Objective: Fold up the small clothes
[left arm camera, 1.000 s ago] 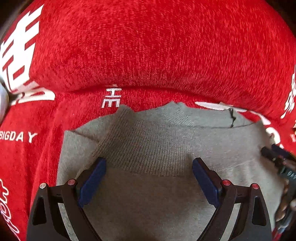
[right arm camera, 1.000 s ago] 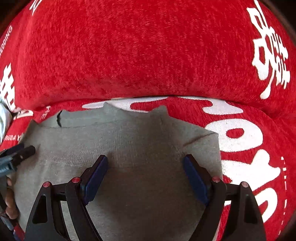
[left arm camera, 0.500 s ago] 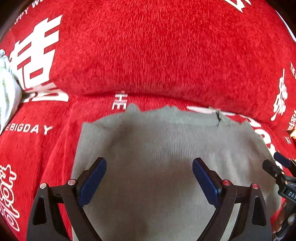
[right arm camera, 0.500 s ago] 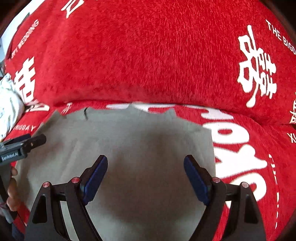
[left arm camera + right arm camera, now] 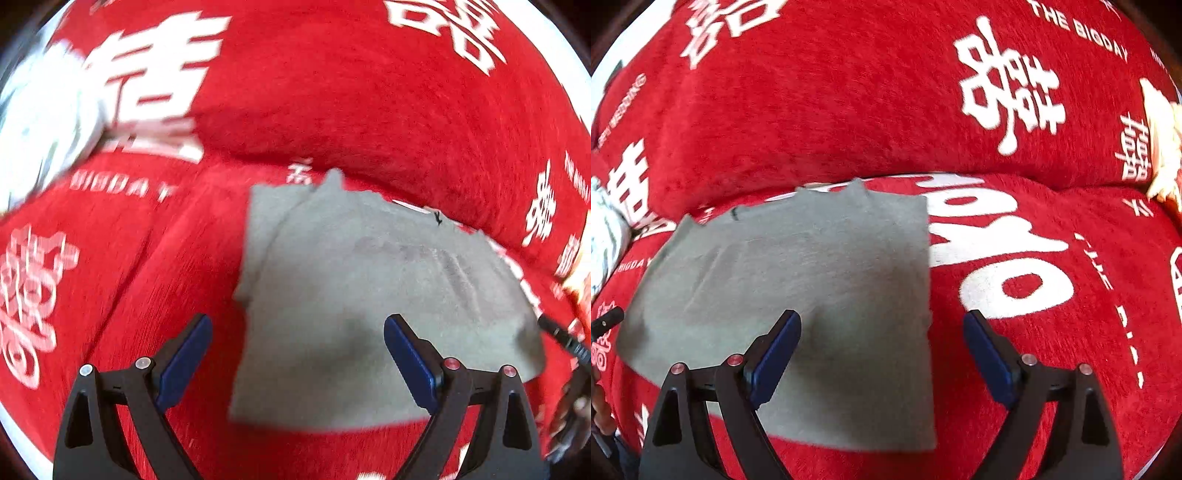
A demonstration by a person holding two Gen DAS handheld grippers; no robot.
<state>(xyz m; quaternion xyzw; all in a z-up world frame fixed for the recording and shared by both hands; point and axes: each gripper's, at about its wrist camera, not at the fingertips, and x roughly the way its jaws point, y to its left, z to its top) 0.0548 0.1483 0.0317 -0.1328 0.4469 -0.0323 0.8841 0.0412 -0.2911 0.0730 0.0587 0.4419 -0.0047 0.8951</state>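
A grey knit garment (image 5: 369, 295) lies folded into a rough rectangle on a red sofa seat; it also shows in the right wrist view (image 5: 812, 295). My left gripper (image 5: 297, 356) is open and empty, held above the garment's left edge. My right gripper (image 5: 882, 356) is open and empty, held above the garment's right edge. The tip of the right gripper (image 5: 561, 336) shows at the right edge of the left wrist view. The tip of the left gripper (image 5: 605, 321) shows at the left edge of the right wrist view.
The red sofa cover (image 5: 1034, 277) carries white lettering, and its back cushion (image 5: 849, 110) rises just behind the garment. A white patterned cloth (image 5: 37, 140) lies at the far left. A pale object (image 5: 1161, 147) sits at the far right.
Both grippers have pulled back and up from the garment, so more of the sofa and the garment's near edge shows. The left view has swung left, the right view right. The jaws stayed open.
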